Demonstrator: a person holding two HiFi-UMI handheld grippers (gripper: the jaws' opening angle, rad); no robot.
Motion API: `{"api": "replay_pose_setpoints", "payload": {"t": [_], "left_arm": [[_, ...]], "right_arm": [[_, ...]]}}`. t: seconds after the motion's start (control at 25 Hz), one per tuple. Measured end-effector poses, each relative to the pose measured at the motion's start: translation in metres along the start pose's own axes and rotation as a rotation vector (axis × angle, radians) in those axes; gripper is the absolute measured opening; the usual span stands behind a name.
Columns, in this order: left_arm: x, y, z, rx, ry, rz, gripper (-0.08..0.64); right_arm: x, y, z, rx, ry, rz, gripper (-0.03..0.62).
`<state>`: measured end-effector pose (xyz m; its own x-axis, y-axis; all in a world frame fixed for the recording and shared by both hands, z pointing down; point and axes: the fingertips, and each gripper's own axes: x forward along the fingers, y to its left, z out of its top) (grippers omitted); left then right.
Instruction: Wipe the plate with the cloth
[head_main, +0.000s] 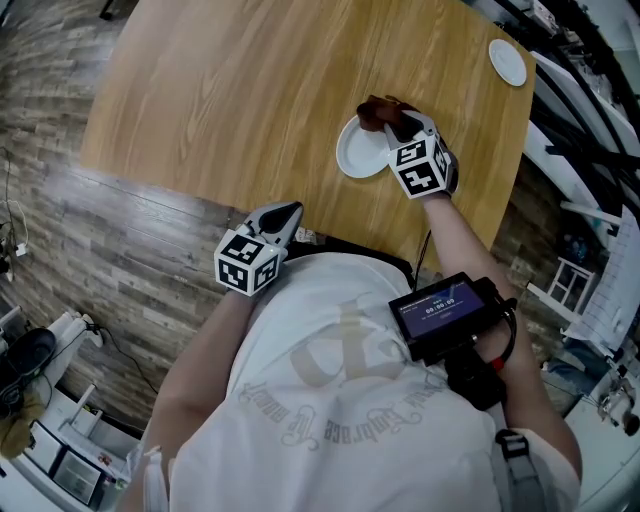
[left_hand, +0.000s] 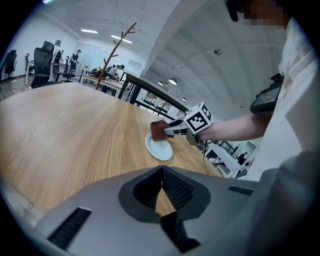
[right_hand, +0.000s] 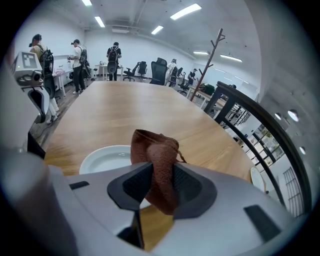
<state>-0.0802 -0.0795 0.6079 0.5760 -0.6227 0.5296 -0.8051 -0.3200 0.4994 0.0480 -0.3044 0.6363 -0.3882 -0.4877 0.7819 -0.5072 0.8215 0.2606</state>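
Note:
A white plate (head_main: 358, 150) lies on the wooden table (head_main: 250, 90) near its front right edge. My right gripper (head_main: 402, 122) is shut on a brown cloth (head_main: 384, 112), which bunches over the plate's far right rim. In the right gripper view the cloth (right_hand: 157, 162) hangs pinched between the jaws, above the plate (right_hand: 107, 159). My left gripper (head_main: 285, 218) hovers at the table's near edge, shut with nothing in it. From the left gripper view, the plate (left_hand: 159, 148) and the cloth (left_hand: 159, 131) sit ahead, the left gripper (left_hand: 161, 192) far short of them.
A second small white plate (head_main: 508, 62) lies at the table's far right corner. Wood floor (head_main: 120, 240) runs left of the table. A person's chest-mounted device (head_main: 447, 312) sits below. Chairs, a coat stand (right_hand: 210, 65) and standing people (right_hand: 77, 57) are beyond the table's far end.

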Motion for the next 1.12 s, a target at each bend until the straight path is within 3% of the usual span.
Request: {"api": "replay_pose_setpoints", "payload": {"t": [0.36, 0.52, 0.8, 1.12], "left_arm": [[0.0, 0.005, -0.001, 0.001, 0.0, -0.012, 0.012], [0.0, 0.005, -0.003, -0.001, -0.002, -0.01, 0.012], [-0.007, 0.002, -0.006, -0.014, 0.003, 0.016, 0.012], [-0.01, -0.007, -0.01, 0.003, 0.02, 0.018, 0.012]], "right_arm": [[-0.021, 0.089, 0.01, -0.072, -0.04, 0.167, 0.123], [-0.025, 0.106, 0.017, -0.08, -0.062, 0.206, 0.123], [-0.003, 0.074, 0.022, -0.082, -0.052, 0.162, 0.123], [0.0, -0.001, 0.009, 0.039, -0.049, 0.027, 0.123]]}}
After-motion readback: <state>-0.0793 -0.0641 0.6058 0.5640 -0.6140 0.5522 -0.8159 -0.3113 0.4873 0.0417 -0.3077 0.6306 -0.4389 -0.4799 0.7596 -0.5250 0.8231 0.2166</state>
